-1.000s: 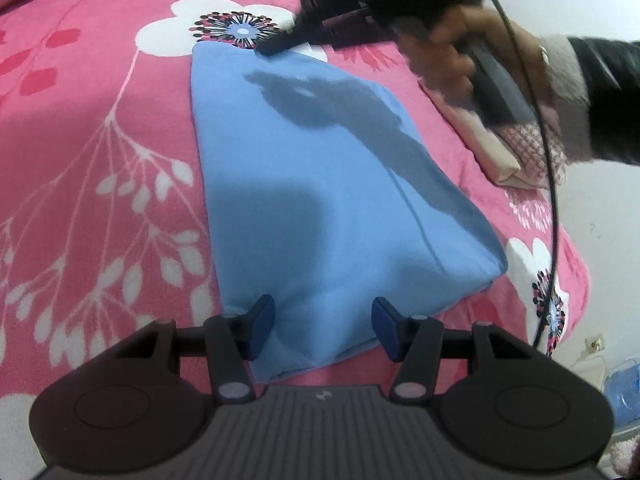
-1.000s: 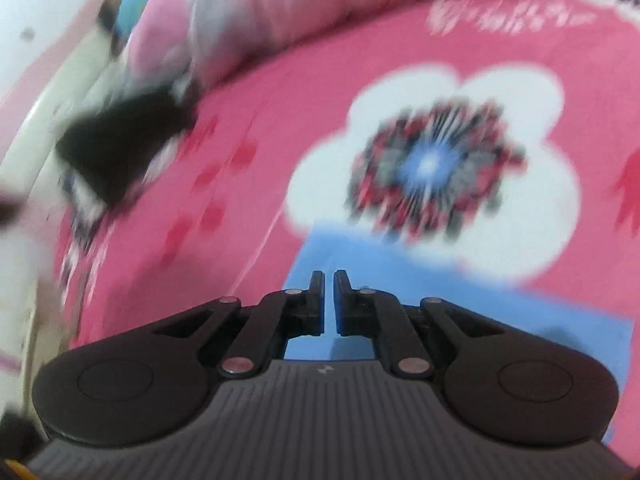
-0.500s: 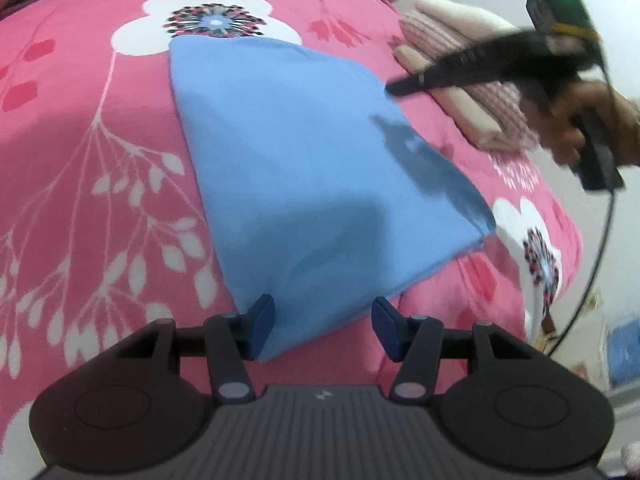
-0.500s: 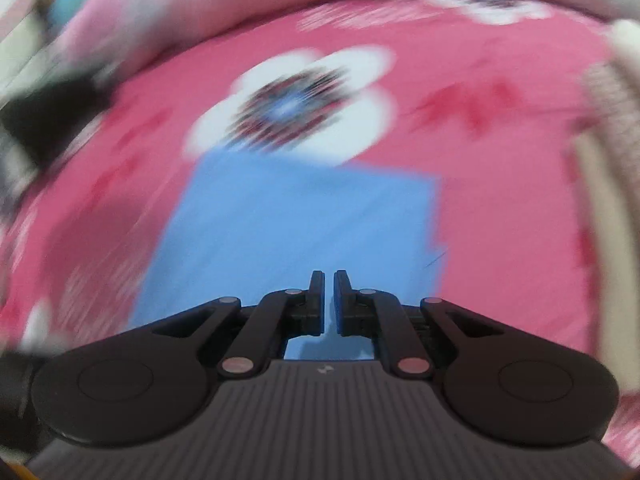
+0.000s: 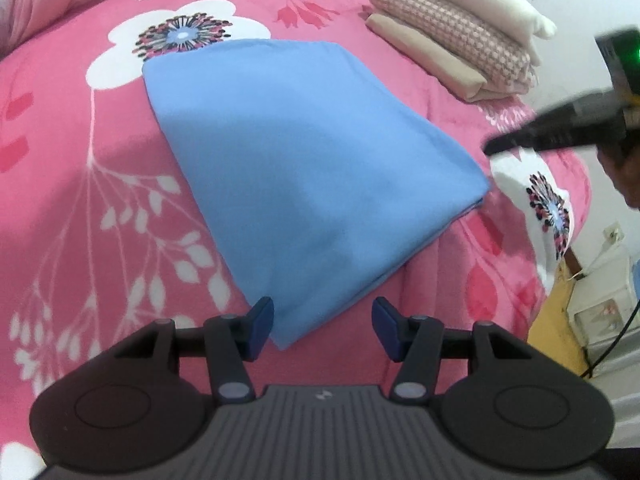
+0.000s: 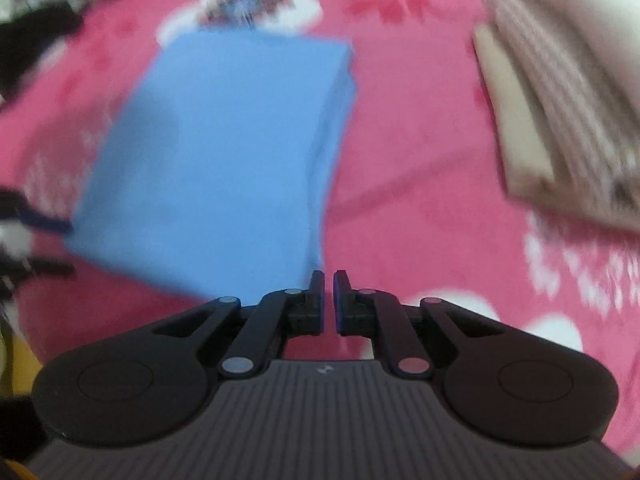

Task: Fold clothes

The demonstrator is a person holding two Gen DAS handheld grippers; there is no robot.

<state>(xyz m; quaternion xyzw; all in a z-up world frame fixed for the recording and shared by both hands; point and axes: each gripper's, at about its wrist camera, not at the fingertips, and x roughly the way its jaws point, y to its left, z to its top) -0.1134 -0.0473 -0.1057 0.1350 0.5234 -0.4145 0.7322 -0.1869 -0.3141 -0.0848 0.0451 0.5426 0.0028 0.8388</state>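
Note:
A folded blue cloth [image 5: 304,152] lies flat on the pink floral bedspread [image 5: 80,160]. My left gripper [image 5: 322,322] is open and empty, its fingertips on either side of the cloth's near corner, just above it. My right gripper [image 6: 329,292] is shut and empty, hovering off the cloth's near right corner; the cloth [image 6: 216,152] is blurred in that view. The right gripper also shows in the left wrist view [image 5: 552,132], off the cloth's right side.
A stack of folded clothes, white, checked pink and beige [image 5: 452,32], sits on the bed beyond the cloth's right; it also shows in the right wrist view [image 6: 560,100]. The bed's right edge drops to a yellow object and white furniture [image 5: 592,308].
My right gripper swung from the cloth's far edge back to its near right side, staying shut. My left gripper pulled back slightly from the cloth's near corner, still open.

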